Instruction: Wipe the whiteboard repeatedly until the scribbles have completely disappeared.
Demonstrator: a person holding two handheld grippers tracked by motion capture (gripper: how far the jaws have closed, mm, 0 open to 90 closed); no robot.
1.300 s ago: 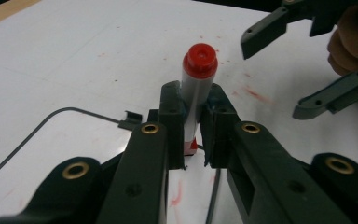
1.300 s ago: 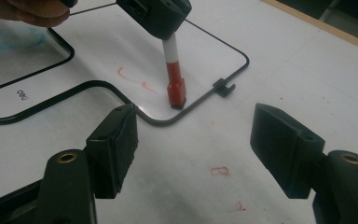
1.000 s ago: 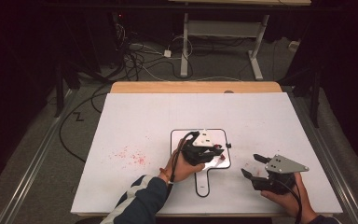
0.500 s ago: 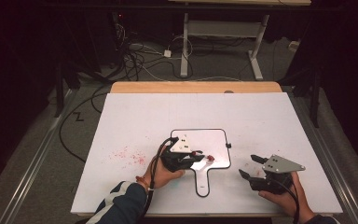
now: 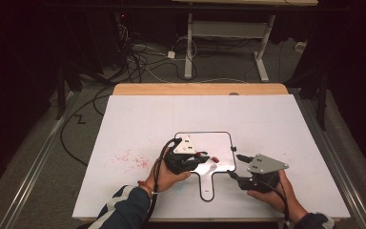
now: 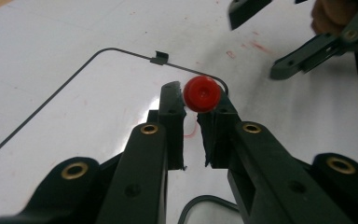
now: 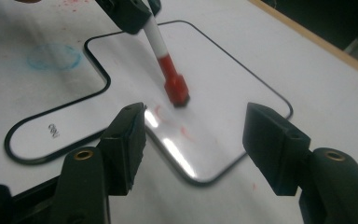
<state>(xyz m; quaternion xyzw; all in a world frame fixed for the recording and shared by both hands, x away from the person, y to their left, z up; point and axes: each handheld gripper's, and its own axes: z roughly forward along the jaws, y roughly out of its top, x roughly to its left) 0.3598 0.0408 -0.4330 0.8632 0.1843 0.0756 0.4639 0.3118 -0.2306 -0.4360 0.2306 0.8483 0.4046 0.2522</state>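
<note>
Two grippers: a person is holding one in each hand over the white table [image 5: 138,124].
Left gripper [image 5: 201,157]: it is hanging over the small whiteboard [image 5: 209,143] and clenching a red marker [image 6: 202,94] between its jaws.
Red marker: it is leaning down from the left gripper, and its red tip [image 7: 177,89] is touching the shiny whiteboard, near the corner closest to the right gripper.
Whiteboard: it is lying flat near the middle of the table, with a thin black edge and a handle [image 5: 205,188] pointing toward the person.
Red marks: small red scribbles [image 7: 161,113] are sitting on the board just beside the marker tip.
Right gripper [image 5: 235,166]: it is waiting just off the board's right edge, with its jaws standing apart and nothing between them; they have just been closing a little.
Red smudges [image 5: 131,159]: they are lying on the table to the left of the board.
</note>
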